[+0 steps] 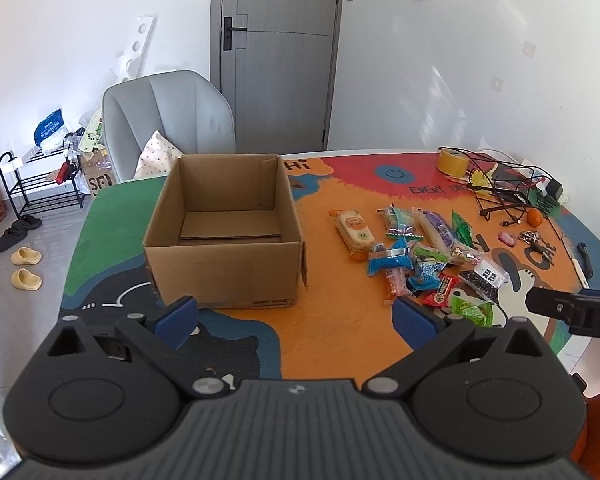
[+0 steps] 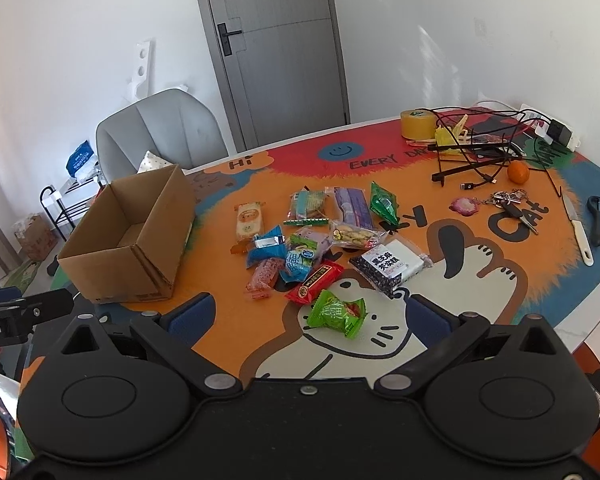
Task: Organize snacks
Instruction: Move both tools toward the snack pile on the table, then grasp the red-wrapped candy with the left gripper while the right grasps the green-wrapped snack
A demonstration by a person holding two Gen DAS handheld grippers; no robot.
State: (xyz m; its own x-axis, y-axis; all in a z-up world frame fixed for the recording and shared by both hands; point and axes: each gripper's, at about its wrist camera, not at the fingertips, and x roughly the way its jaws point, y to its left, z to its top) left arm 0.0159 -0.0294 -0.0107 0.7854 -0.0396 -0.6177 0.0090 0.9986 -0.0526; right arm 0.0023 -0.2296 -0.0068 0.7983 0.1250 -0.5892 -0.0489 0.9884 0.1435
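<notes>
Snacks point(image 2: 324, 236) lie clustered beside the empty box point(image 1: 224, 236), clear of table edges.

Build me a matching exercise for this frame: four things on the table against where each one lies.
Things:
1. cardboard box
2. green snack packet
3. roll of tape
4. knife

Places:
A. far edge, beside the tangled cables
B. left of the snack pile
C. nearest the right gripper, between its open jaws
D. right edge, past the keys

Pairs: 1-B, 2-C, 3-A, 4-D
</notes>
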